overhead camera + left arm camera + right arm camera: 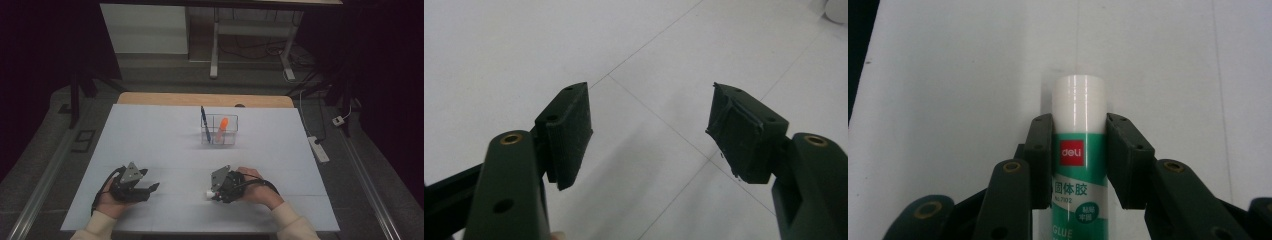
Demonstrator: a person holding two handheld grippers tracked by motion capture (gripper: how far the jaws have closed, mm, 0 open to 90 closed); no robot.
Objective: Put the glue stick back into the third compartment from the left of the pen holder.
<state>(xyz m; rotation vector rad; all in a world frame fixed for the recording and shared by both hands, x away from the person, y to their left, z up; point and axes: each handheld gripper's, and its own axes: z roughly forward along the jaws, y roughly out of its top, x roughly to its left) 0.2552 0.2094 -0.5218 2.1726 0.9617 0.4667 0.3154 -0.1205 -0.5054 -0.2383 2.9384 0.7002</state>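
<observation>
A glue stick [1079, 100] with a white cap and a green label lies along the white table [150, 135]. My right gripper [1079, 145] is shut on it, one pad pressing on each side just below the cap. From above, the right gripper [212, 191] rests on the table near the front edge, and the glue stick's white cap [207, 192] pokes out to its left. My left gripper [150, 180] rests at the front left, pointing right. Its jaws [651, 125] stand wide open over bare table with nothing between them.
A clear organiser box [235, 131] stands at the middle back of the table, holding a blue pen [203, 117] and an orange marker [222, 125]. A power strip [318, 148] lies on the floor to the right. A desk frame stands beyond the far edge.
</observation>
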